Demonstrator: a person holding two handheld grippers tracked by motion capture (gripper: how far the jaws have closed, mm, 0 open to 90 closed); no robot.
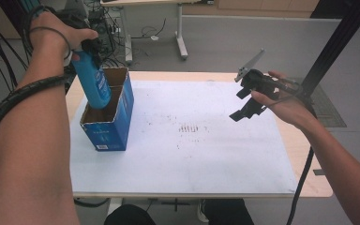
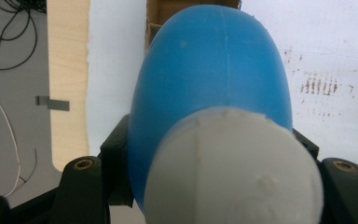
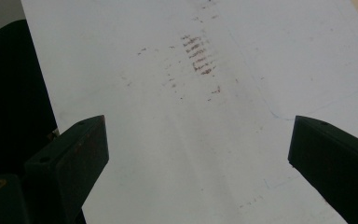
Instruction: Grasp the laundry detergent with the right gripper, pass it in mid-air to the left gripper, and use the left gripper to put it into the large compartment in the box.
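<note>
Grey floor, cable tangle far left, white desk legs at the back, black frame post on the right. Work surface is a light wood table topped with a white sheet carrying reddish-brown scuff marks near its middle.

Blue bottle with white cap: tilted, lower end down inside the open blue cardboard box, which stands at the sheet's left edge. Left gripper clamps the bottle at its upper end; in the left gripper view both jaws press the blue body just below the cap.

Box has a small white label low on its near face, print too small to read.

Right gripper hovers over the sheet's right side, well apart from the box, jaws spread wide, holding nothing.
</note>
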